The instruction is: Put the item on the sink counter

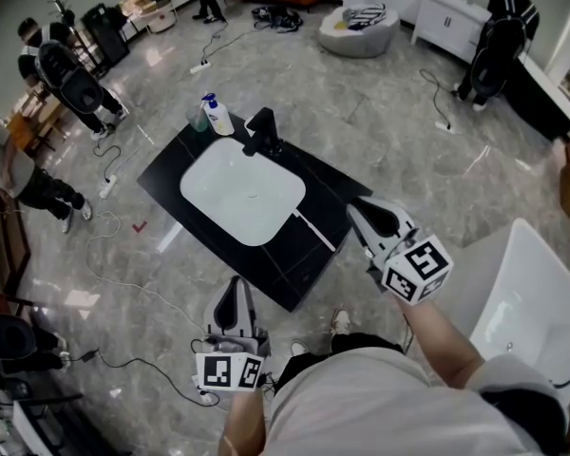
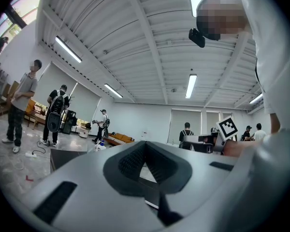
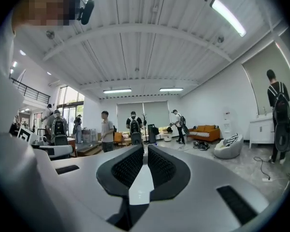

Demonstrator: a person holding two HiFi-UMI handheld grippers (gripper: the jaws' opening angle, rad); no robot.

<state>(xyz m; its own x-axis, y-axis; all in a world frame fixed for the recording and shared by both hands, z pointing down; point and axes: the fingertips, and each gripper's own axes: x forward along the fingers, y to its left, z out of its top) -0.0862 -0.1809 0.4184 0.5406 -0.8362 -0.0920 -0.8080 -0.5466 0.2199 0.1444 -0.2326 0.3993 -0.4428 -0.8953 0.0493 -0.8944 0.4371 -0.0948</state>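
The soap bottle stands on the counter's far corner, just beside a cup, and looks to me already placed. My left gripper and right gripper are both closed on nothing. A careless reach could knock the bottle off the edge.

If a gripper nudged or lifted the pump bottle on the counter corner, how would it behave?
The pump bottle stands tall and narrow near a corner of the sink counter, so a high push would probably tip it. Its smooth-looking body may slip in the jaws. Fill level, hence weight, can't be told.
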